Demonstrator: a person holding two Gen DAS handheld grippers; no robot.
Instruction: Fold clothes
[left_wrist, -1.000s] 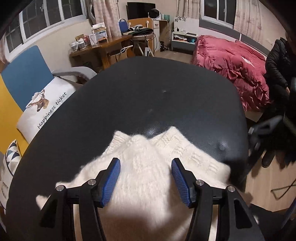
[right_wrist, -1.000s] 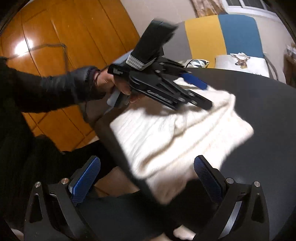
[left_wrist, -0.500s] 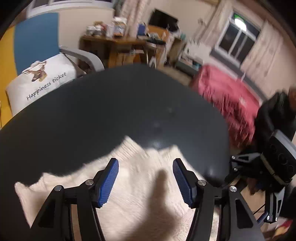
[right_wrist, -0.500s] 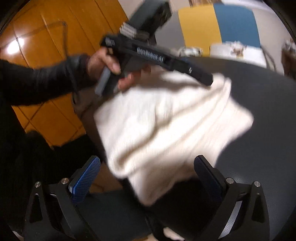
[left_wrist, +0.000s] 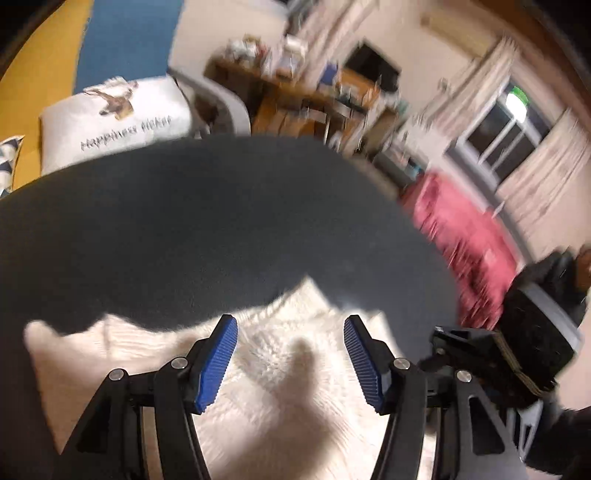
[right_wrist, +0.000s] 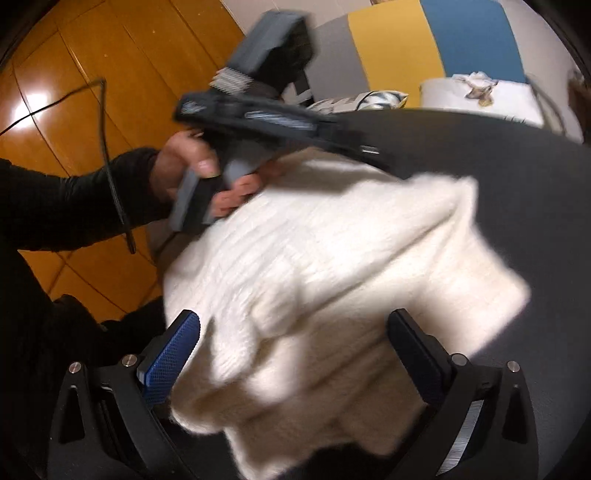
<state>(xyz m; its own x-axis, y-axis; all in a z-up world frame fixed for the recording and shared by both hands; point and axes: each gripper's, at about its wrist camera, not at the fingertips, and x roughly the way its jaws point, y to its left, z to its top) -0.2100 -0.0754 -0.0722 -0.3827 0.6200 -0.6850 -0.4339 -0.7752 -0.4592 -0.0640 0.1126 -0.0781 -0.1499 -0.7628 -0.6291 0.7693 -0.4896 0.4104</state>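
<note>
Sweater (right_wrist: 314, 280) seemingly beneath both parted tongs.

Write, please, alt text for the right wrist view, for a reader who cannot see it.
A white fluffy knitted sweater lies folded on a dark round table. The open right gripper hangs above its near edge, and a hand holds the left gripper over its far edge.

Both tools are black, with silver screw heads on their angled struts. The left claw (left_wrist: 290, 360) carries ribbed blue pads (left_wrist: 218, 363) on its fingers, as does the right claw (right_wrist: 293, 360). A grey handle, a boxy grey camera block and a thin black cable sit beside the black sleeve (right_wrist: 74, 199).
</note>
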